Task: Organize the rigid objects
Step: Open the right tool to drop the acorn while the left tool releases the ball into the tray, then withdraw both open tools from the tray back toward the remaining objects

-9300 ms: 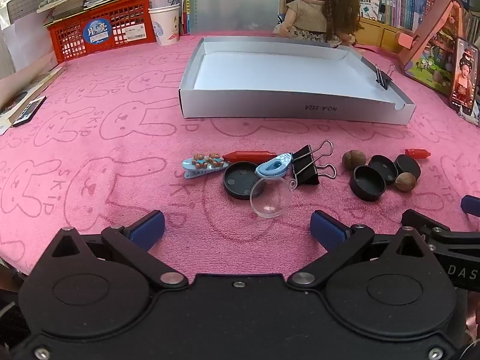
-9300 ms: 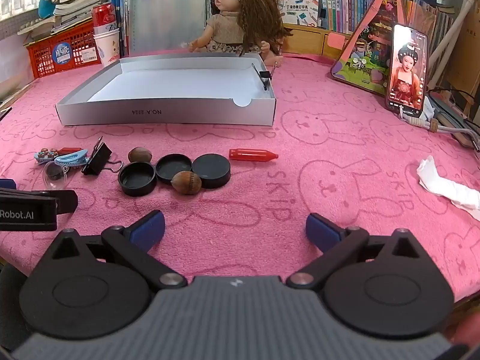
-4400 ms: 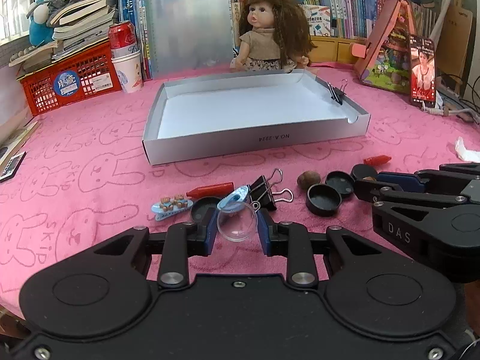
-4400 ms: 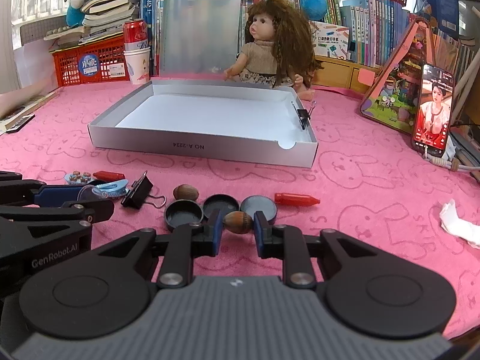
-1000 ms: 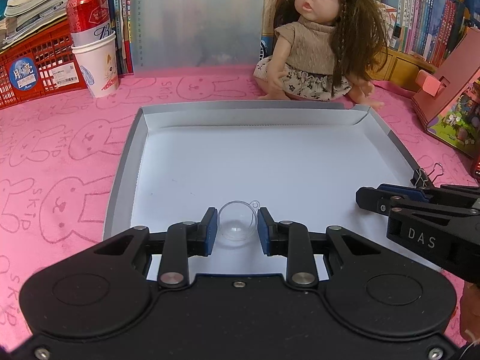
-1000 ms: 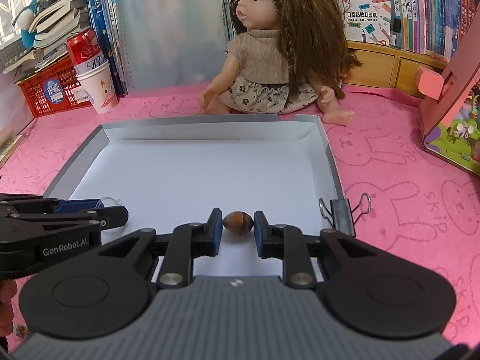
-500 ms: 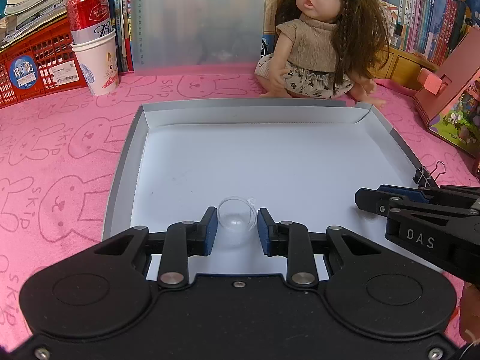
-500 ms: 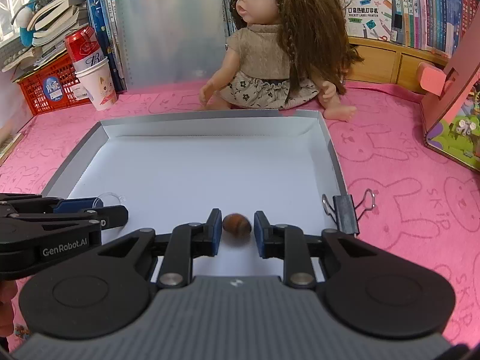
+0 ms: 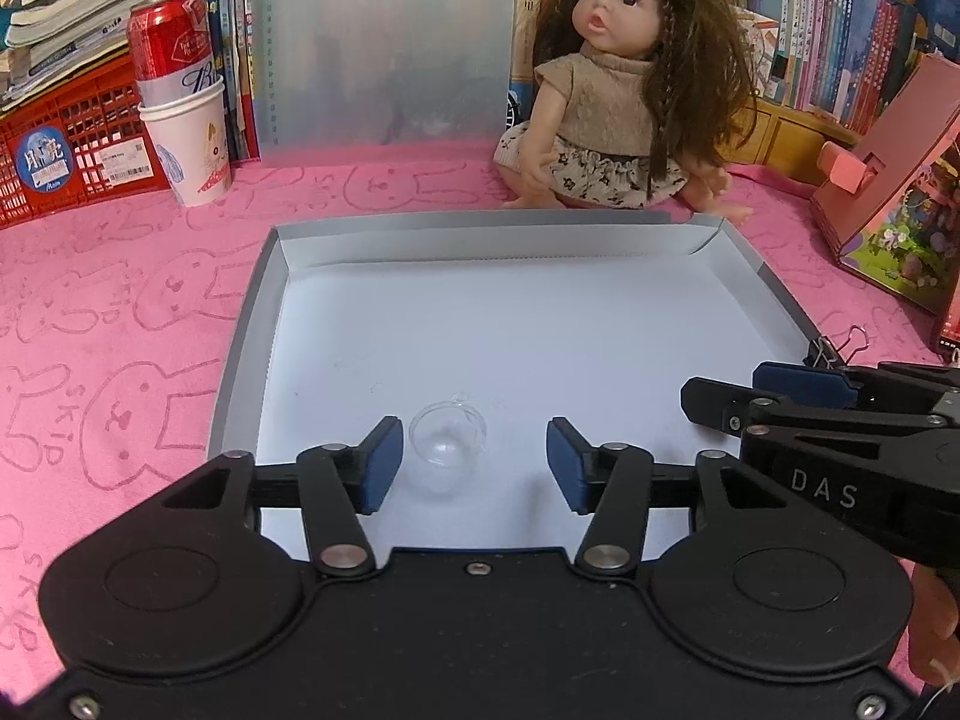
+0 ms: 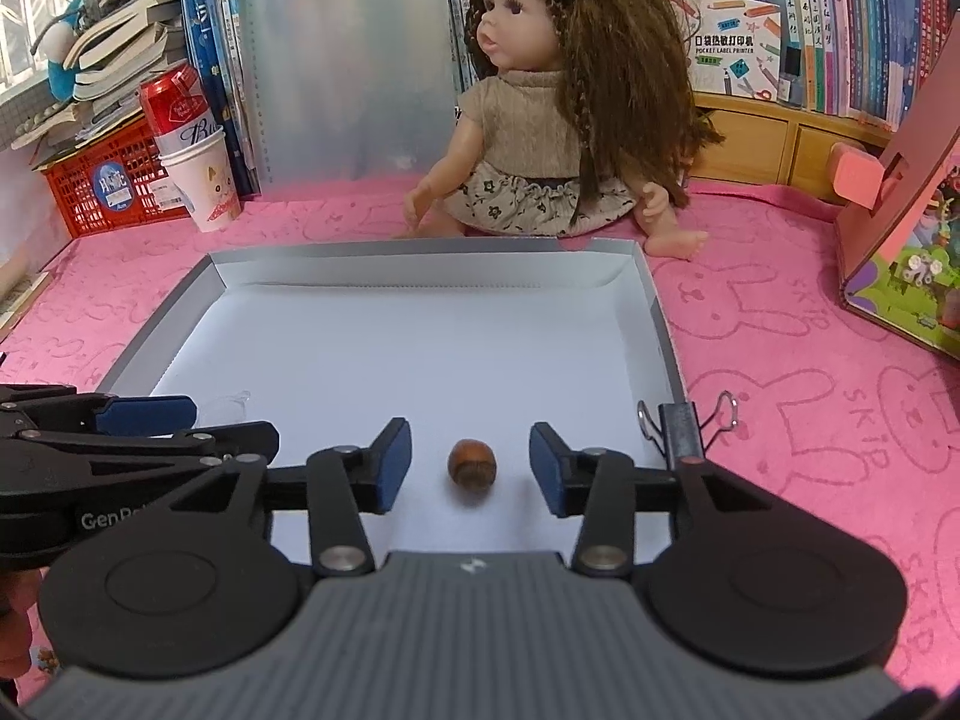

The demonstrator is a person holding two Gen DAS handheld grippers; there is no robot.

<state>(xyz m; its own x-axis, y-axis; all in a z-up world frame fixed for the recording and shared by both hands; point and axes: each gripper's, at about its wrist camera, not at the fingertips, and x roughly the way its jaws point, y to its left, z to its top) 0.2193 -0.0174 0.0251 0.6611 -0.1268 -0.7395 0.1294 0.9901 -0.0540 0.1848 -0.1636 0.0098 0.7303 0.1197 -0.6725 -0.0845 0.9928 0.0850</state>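
Tray holds one nut, one clear dome; left gripper, right gripper opening, pads clear.

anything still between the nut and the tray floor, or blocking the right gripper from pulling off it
Nothing visible does. The nut lies on the white tray floor between the right gripper's opening jaws, with clear gaps on both sides.

A pink cloth printed with outlined rabbit faces is spread under a tray that is grey outside and white inside. A clear plastic dome and a brown nut are seen on the white floor, flanked by blue pads on black grippers. Behind, a brown-haired doll in a beige top and floral skirt, a red can and a red basket are shown.
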